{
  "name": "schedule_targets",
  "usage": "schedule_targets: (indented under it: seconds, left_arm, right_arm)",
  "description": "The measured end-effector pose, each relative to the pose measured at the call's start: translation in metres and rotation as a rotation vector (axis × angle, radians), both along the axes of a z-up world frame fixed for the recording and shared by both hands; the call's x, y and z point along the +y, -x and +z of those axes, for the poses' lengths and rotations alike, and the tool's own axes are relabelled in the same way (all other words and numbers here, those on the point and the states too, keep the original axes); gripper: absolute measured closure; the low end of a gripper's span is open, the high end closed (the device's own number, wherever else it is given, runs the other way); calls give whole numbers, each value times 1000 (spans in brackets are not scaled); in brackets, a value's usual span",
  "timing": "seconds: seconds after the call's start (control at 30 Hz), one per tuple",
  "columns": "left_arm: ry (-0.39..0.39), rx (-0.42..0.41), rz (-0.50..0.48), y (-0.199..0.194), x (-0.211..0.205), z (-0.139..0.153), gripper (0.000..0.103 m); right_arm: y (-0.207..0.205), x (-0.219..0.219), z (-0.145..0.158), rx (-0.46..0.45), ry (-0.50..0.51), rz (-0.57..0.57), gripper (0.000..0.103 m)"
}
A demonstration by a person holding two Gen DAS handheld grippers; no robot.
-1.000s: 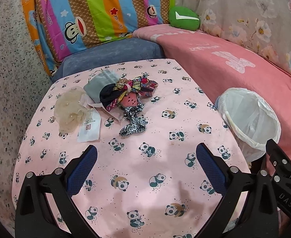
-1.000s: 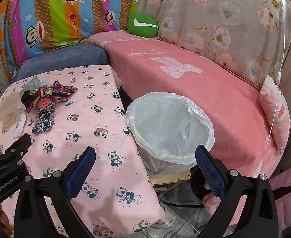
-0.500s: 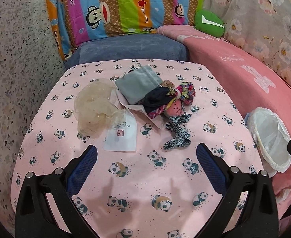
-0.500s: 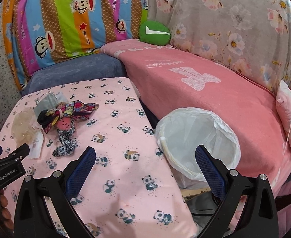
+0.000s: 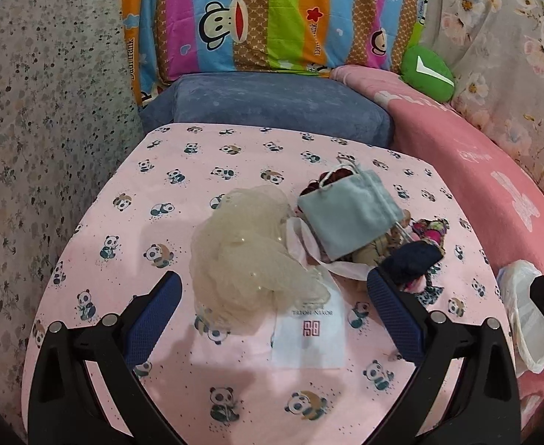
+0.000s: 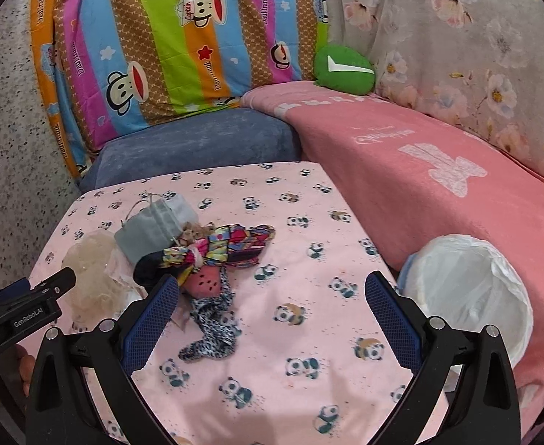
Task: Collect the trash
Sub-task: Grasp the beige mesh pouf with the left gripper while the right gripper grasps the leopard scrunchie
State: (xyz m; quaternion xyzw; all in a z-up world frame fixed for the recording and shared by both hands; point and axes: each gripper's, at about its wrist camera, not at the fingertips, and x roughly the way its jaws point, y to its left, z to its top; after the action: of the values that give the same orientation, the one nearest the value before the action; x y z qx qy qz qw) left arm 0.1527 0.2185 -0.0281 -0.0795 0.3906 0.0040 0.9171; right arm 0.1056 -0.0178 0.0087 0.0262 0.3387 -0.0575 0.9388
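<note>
Both tools gape wide, holding nothing — the left tool (image 5: 272, 319) frames a beige mesh puff (image 5: 249, 263) mid-frame on the panda-print surface (image 5: 205, 170); the right tool (image 6: 272, 311) hovers beside the lined trash bin (image 6: 468, 293), lower right.

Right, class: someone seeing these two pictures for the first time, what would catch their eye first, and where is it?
The striped monkey-print quilt glares at the back, behind the blue cushion. Mid-table on the panda cloth sits a heap: cream mesh puff, grey pouch, colourful scarf. A white-lined bin stands to the right.
</note>
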Motion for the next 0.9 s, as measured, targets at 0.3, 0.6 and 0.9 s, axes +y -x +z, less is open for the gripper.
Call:
schedule_targets:
  seconds: [0.3,0.6,0.9]
  left_arm:
    - [62,67,35,-51,31,-35,15]
    - [123,110,22,-69,42,-57,67]
    - [124,102,16,-62,40,-45,95]
  right_arm:
    - [-52,47,-29,32,-50,40,8]
    - [-77,70,-53,88,-71,84,39]
    - [-78,74,-58,111,-96,108,95]
